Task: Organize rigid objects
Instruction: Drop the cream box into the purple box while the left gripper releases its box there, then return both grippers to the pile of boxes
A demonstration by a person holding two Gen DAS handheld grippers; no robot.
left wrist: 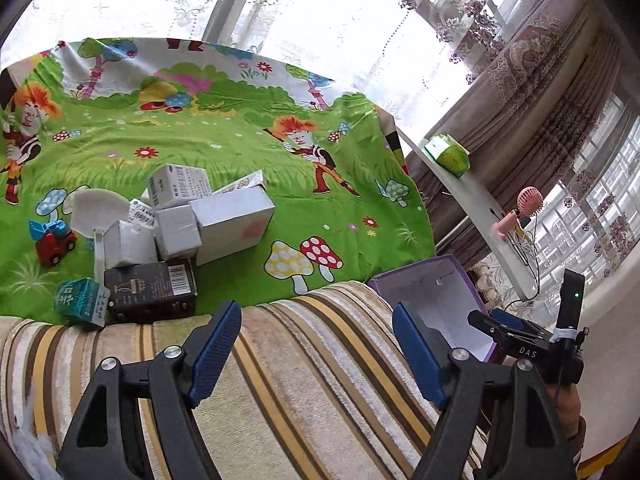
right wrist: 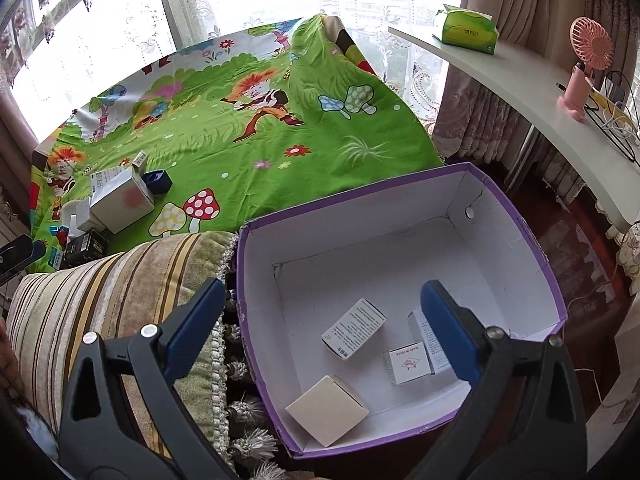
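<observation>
A pile of small boxes (left wrist: 192,220) lies on the green cartoon cloth (left wrist: 248,128), with a black box (left wrist: 152,290), a teal carton (left wrist: 82,302) and a red toy truck (left wrist: 54,242) beside it. My left gripper (left wrist: 316,354) is open and empty over the striped cushion (left wrist: 304,380), short of the pile. The purple box (right wrist: 400,248) stands right of the cushion and holds several small boxes, among them a tan one (right wrist: 326,410) and a white one (right wrist: 354,328). My right gripper (right wrist: 324,332) is open and empty above the purple box.
A white curved shelf (right wrist: 512,68) at the right carries a green tissue pack (right wrist: 468,28), a pink hand fan (right wrist: 588,60) and cables. Curtained windows stand behind the cloth. The pile also shows in the right wrist view (right wrist: 120,196), at far left.
</observation>
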